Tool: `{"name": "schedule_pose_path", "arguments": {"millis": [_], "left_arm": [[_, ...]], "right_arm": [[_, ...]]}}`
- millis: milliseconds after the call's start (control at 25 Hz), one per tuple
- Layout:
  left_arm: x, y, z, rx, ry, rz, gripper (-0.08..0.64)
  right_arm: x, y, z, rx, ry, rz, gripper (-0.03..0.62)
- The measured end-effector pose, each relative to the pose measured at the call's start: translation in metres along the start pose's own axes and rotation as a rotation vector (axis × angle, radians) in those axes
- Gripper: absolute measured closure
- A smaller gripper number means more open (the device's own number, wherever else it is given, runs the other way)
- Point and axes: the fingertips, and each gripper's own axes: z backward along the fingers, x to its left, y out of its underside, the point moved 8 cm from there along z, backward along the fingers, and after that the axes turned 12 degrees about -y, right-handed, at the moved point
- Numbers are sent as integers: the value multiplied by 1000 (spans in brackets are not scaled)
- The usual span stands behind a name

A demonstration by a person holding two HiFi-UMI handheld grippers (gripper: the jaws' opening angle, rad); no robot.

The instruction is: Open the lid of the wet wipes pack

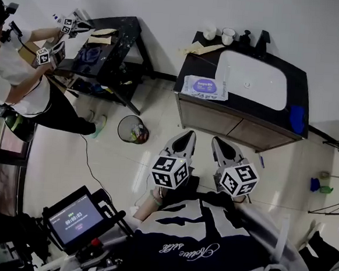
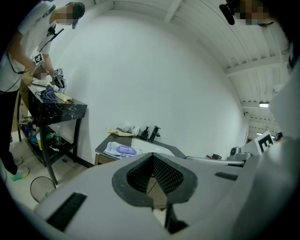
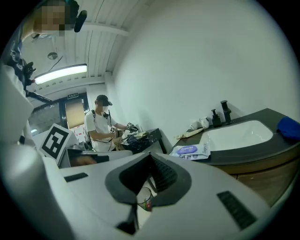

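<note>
This is a mock-up room set up for recording, not a lived-in home. A bathroom vanity [image 1: 234, 128] with a white basin [image 1: 253, 80], a black tap [image 1: 262, 40], cups [image 1: 219, 33] and a wet wipes pack [image 1: 205, 87] stands alone against a bare white wall [image 1: 168, 9] on a pale tiled floor [image 1: 68, 159]. Around it is working gear. A screen [image 1: 83, 220] on a stand shows a running clock, a cable [image 1: 88, 161] trails over the tiles, and thin tripod legs [image 1: 338, 145] stand at the right edge. At a black table [image 1: 115, 40] near a wire wastebasket [image 1: 132, 129], a second person [image 1: 16, 85] handles tools that carry marker cubes [image 1: 43, 56]. Overhead are a strip light [image 3: 61, 73] and a panelled ceiling [image 3: 103, 51].
</note>
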Motion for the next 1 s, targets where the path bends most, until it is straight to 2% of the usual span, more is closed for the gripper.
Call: {"name": "schedule_pose_path", "arguments": {"millis": [200, 400, 600, 1000], "left_arm": [[38, -8, -19, 30, -9, 46, 561], [53, -4, -35, 64, -21, 75, 561], [66, -1, -52, 92, -50, 86, 561], [89, -14, -118, 103, -129, 126, 561]], "right_arm": [[-8, -4, -30, 9, 28, -21, 593], [-27, -4, -45, 36, 55, -37, 592], [-50, -3, -61, 37, 15, -106, 593], [-124, -17, -113, 149, -27, -82, 593]]}}
